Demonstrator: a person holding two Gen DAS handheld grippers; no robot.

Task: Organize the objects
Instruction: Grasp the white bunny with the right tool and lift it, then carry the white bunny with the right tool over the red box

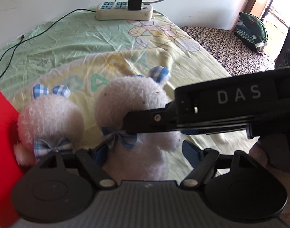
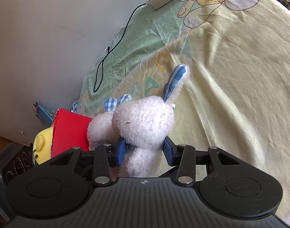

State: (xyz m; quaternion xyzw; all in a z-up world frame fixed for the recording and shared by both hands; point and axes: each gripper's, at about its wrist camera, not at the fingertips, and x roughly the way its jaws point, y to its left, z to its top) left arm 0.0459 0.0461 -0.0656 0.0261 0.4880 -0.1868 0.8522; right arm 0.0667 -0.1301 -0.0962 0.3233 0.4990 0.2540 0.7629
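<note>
White plush rabbits [image 2: 143, 125] crowd the red box [image 2: 70, 133].

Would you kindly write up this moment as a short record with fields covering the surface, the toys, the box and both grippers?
surface: bed sheet, green and pale yellow, with a cartoon print
toys: two white plush rabbits with blue checked ears, side by side; near rabbit, far rabbit
red box: beside the far rabbit, touching it
yellow plush: behind the red box, partly hidden
right gripper: shut on the near rabbit at the neck
left gripper: open, fingers either side of the near rabbit's body
power strip: at the wall, charger plugged in
</note>
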